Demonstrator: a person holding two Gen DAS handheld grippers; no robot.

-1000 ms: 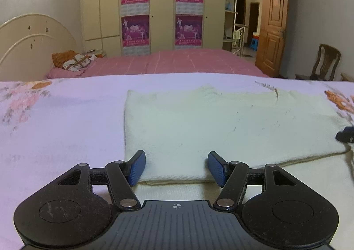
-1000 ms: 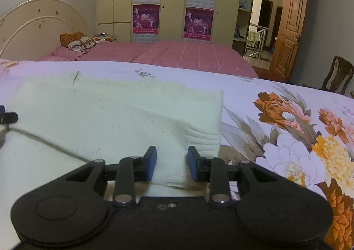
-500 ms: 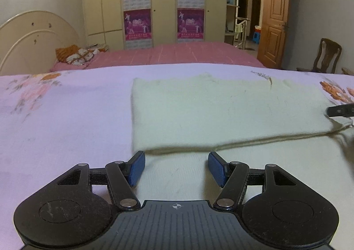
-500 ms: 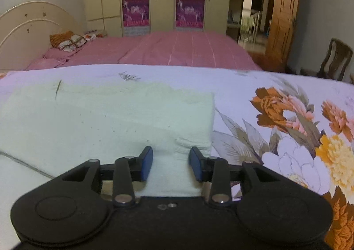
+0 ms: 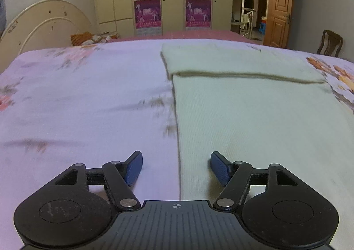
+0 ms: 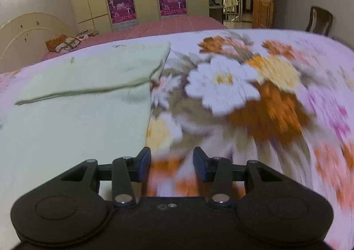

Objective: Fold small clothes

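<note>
Cream knit garment (image 5: 254, 117) lies flat on the floral bedsheet (image 5: 77, 106), far edge folded over toward the near side so a double layer band runs across the top with a dark fold-edge line; same garment in right wrist view (image 6: 73, 121) sits left of frame, folded flap at upper left. Left gripper (image 5: 176, 167) jaws spread wide, nothing between them, blue pads (image 5: 133, 169) hovering low over the sheet; garment's left edge runs straight down between the two fingers, left finger over bare sheet, right finger over cloth. Cannot tell if the pads touch the fabric. Right gripper (image 6: 172, 167) jaws also apart, holding nothing, narrower gap than the left; its left finger sits just at the garment's right edge, right finger over the big orange and white flower print (image 6: 232, 95). Right view heavily motion blurred on the flower side. Background: pink bed (image 6: 154, 26) with a patterned pillow (image 6: 64, 43), cream headboard (image 5: 44, 22), wardrobe with purple posters (image 5: 147, 14), wooden door (image 5: 279, 4), chair (image 6: 319, 18) at far right.
</note>
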